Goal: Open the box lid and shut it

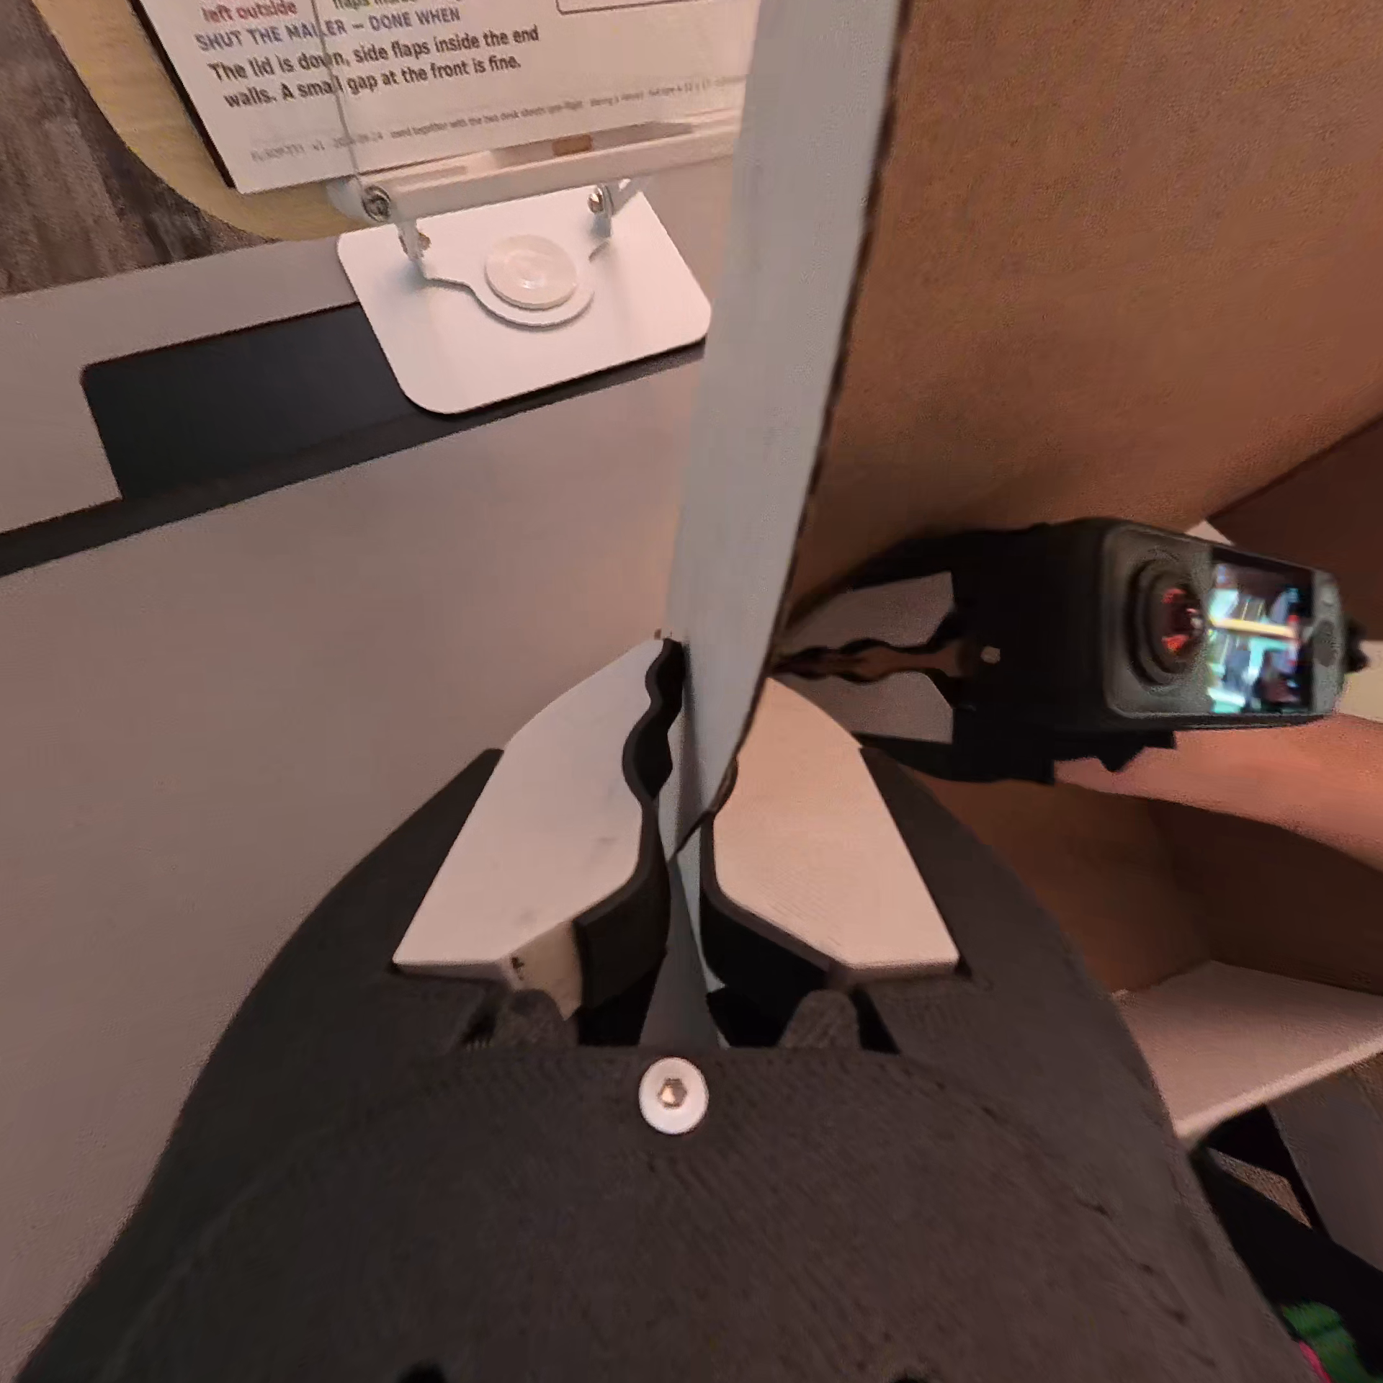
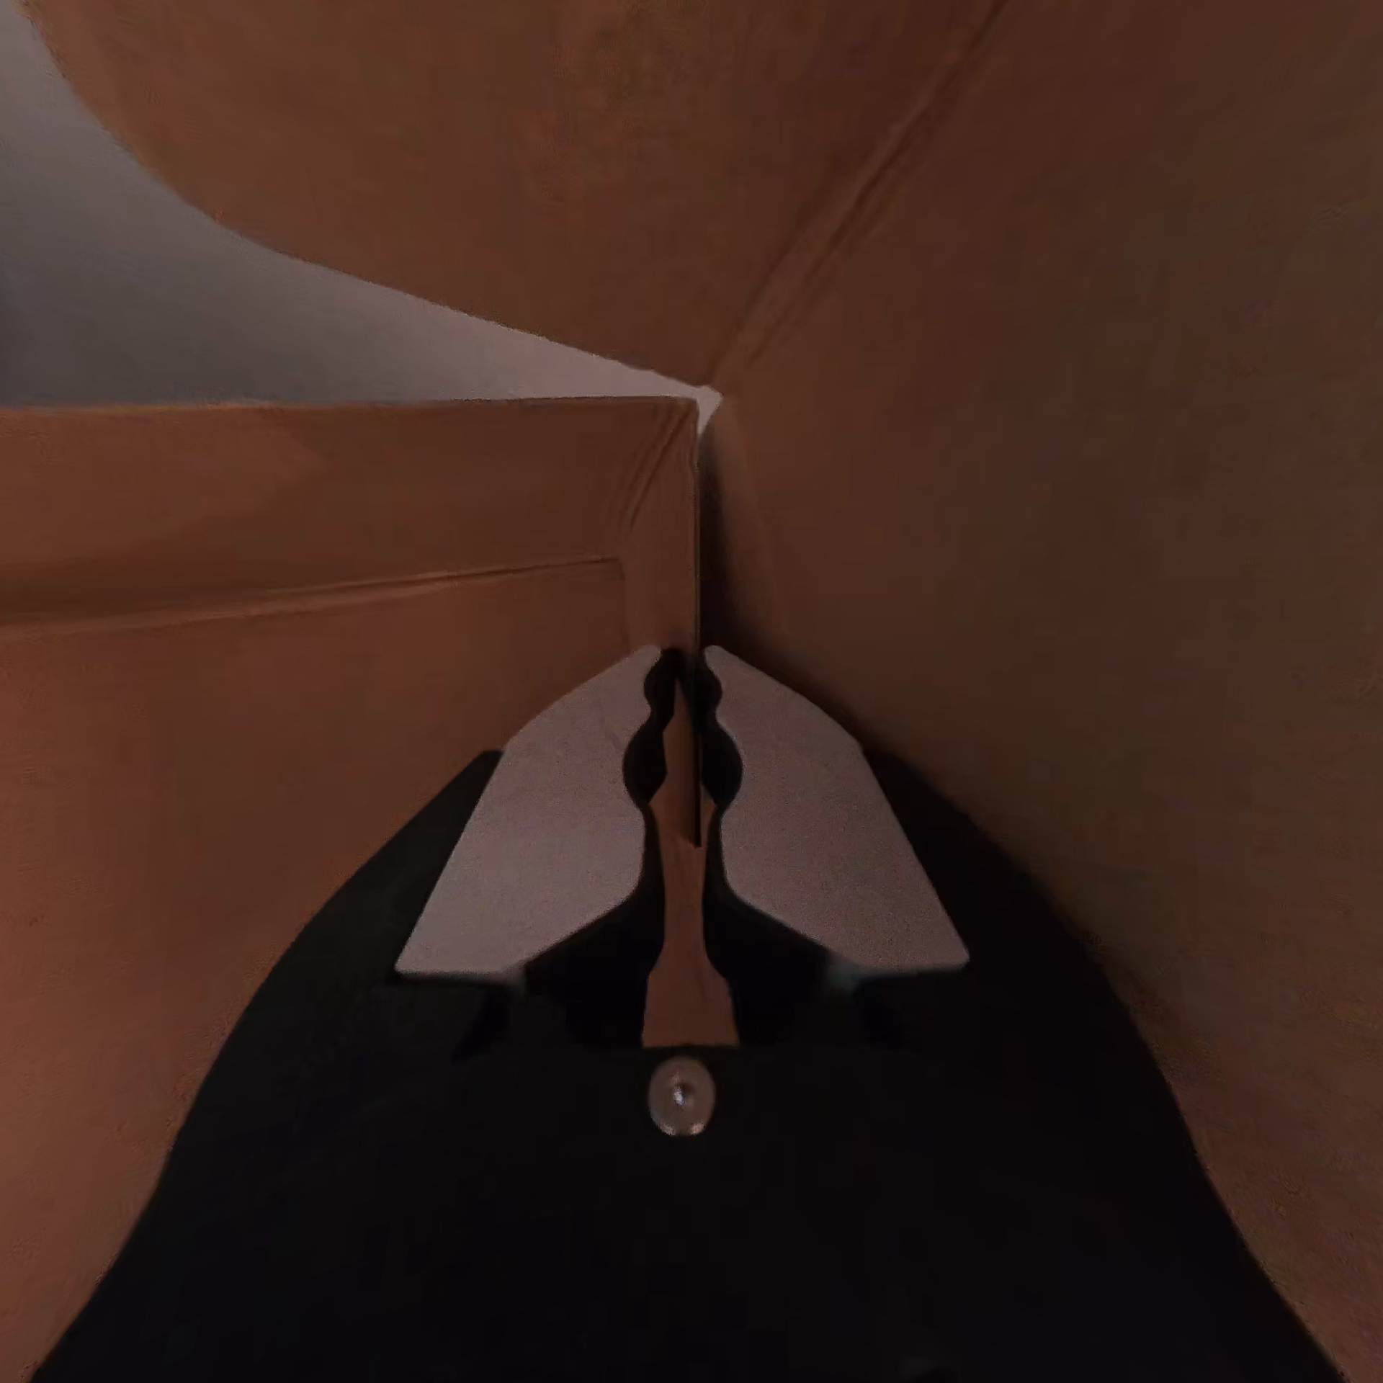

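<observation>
The left gripper [image 1: 692, 756] is clenched on the edge of the box lid [image 1: 778, 314], a corrugated cardboard panel that stands nearly upright, pale grey-white on its outer face and brown on the inner face, with a dark fluted edge running up between the two. The gripper's fingers [image 1: 554, 823] are white plastic wedges backed by black wavy-edged pads, set in a coarse, matt black printed body with a single bright screw [image 1: 672, 1096] at its centre. The lid's brown inner side [image 1: 1107, 262] spreads wide and smooth to the right. Beyond it, the right gripper [image 1: 846, 662] reaches in from the right with a small dark camera [image 1: 1220, 621] mounted on it, a person's arm [image 1: 1235, 786] below it; its wavy black pads meet on the lid's lower edge. In the right wrist view the light is dim and the picture soft, so the detail is uncertain, but the right gripper [image 2: 688, 741] appears to be closed on a thin upright cardboard edge [image 2: 685, 748] that runs between its white fingers [image 2: 808, 816], with brown cardboard walls of the box [image 2: 299, 673] on the left, creased by a straight fold line, and a broad flat panel on the right. Behind the lid in the left wrist view, a white metal stand [image 1: 524, 314] with a rounded base plate sits on the smooth grey table [image 1: 337, 636] and holds a printed paper sheet [image 1: 419, 82]; a black strip [image 1: 247, 404] lies across the tabletop beside it.
</observation>
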Demonstrator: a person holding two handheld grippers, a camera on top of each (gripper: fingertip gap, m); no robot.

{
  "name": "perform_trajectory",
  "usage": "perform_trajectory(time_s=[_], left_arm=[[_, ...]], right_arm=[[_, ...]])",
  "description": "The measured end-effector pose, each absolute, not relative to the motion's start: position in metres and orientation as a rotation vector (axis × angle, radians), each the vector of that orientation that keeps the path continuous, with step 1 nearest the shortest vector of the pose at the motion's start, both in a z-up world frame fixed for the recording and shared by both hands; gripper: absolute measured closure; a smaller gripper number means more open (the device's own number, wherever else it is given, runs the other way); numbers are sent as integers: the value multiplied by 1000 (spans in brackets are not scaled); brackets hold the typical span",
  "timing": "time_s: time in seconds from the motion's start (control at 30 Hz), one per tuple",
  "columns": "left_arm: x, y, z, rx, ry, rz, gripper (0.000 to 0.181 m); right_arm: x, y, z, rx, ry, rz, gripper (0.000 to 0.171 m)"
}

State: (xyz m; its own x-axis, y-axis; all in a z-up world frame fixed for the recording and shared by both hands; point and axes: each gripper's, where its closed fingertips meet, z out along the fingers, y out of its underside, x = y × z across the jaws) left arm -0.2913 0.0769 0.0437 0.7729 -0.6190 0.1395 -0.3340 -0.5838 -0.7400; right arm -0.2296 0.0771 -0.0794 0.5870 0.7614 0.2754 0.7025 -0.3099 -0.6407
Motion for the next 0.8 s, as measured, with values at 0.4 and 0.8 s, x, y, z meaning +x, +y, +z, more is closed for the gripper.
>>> perform_trajectory(time_s=[0.4, 0.8], left_arm=[[-290, 70, 41, -2304, 362, -691, 175], [-285, 53, 39, -2117, 110, -671, 173]], right_arm=[[-225, 87, -77, -1882, -1221, -181, 160], [-226, 85, -75, -1815, -1260, -258, 159]])
